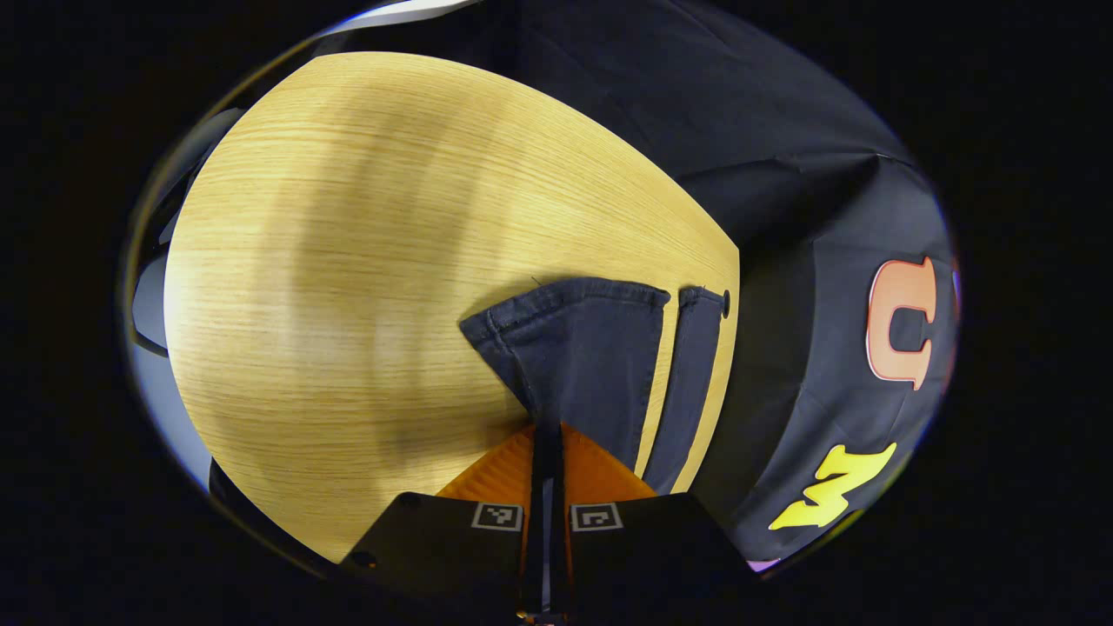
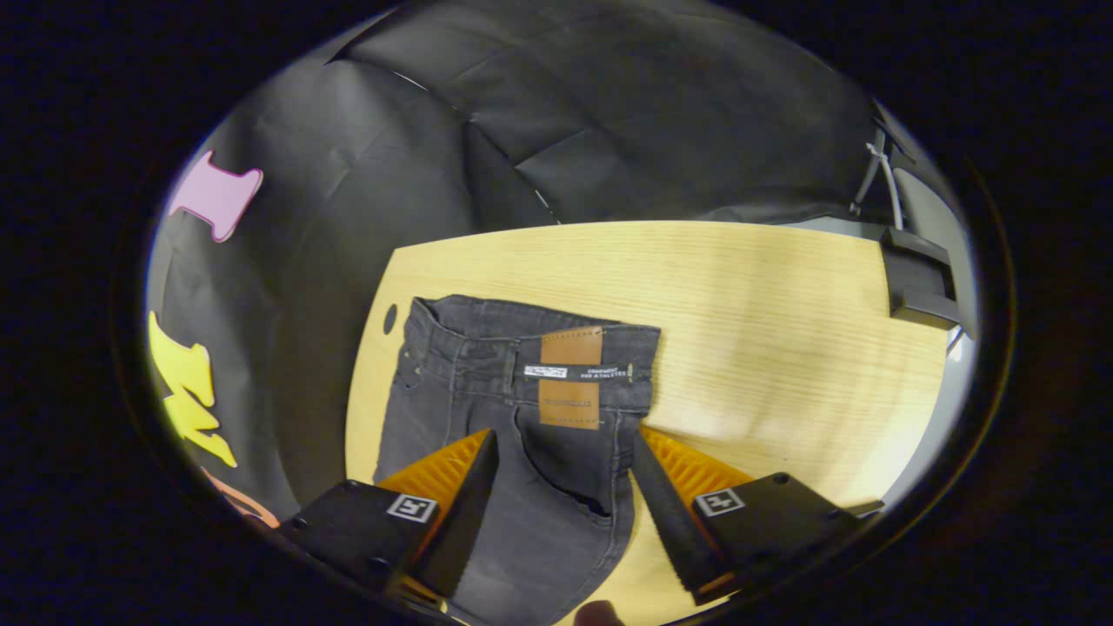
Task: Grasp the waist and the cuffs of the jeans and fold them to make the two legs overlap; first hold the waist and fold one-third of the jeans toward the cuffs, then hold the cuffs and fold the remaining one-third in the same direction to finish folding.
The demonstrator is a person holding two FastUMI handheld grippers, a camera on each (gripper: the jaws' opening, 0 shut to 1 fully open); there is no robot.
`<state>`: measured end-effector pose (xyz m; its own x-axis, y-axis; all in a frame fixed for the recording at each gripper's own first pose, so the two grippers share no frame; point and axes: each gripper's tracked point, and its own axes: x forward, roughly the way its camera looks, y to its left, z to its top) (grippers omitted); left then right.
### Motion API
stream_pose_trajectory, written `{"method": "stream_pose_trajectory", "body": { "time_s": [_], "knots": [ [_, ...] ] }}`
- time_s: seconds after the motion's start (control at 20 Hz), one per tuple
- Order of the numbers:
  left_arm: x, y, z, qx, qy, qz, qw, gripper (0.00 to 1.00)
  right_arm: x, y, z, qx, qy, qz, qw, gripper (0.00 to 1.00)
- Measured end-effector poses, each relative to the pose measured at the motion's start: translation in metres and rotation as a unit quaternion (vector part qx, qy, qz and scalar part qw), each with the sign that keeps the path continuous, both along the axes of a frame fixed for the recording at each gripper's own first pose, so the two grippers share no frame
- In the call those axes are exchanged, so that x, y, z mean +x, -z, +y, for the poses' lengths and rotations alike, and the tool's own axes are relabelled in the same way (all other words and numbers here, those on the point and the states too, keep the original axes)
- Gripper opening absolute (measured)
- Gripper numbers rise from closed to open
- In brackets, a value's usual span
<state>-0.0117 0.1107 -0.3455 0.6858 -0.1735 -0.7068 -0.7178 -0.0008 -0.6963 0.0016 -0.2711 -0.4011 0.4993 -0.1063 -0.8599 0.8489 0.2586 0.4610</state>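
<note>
Dark grey jeans lie flat on the wooden table, waistband with a brown patch at the far end in the right gripper view. My right gripper is open just above the seat area; one finger is over the denim, the other at the jeans' right edge. In the left gripper view the two cuffs lie side by side near the table's right edge. My left gripper is shut on the near cuff's fabric, which bunches into a point between its fingers.
A small dark hole marks the table beside the far cuff and also sits near the waistband. A black block sits at the table's far right edge. Bare wood spreads left of the cuffs.
</note>
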Motion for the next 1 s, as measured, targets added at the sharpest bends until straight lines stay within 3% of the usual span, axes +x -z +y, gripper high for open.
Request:
{"method": "stream_pose_trajectory", "body": {
  "time_s": [0.1,0.3,0.5,1.0],
  "knots": [
    [0.002,-0.002,-0.001,0.002,0.005,-0.005,1.000,0.06,-0.004,0.005,-0.003,0.010,-0.007,0.032,0.999,0.65],
    [0.003,-0.006,-0.002,-0.001,0.011,-0.008,1.000,0.06,-0.002,0.013,-0.005,0.078,0.027,0.027,0.996,0.02],
    [0.000,-0.021,-0.005,-0.001,0.050,0.000,0.999,0.05,-0.006,-0.007,-0.004,0.084,0.001,0.003,0.996,0.01],
    [0.031,-0.086,0.000,-0.006,0.054,-0.030,0.998,0.04,0.018,-0.097,0.014,0.108,-0.028,-0.084,0.990,0.00]
  ]
}}
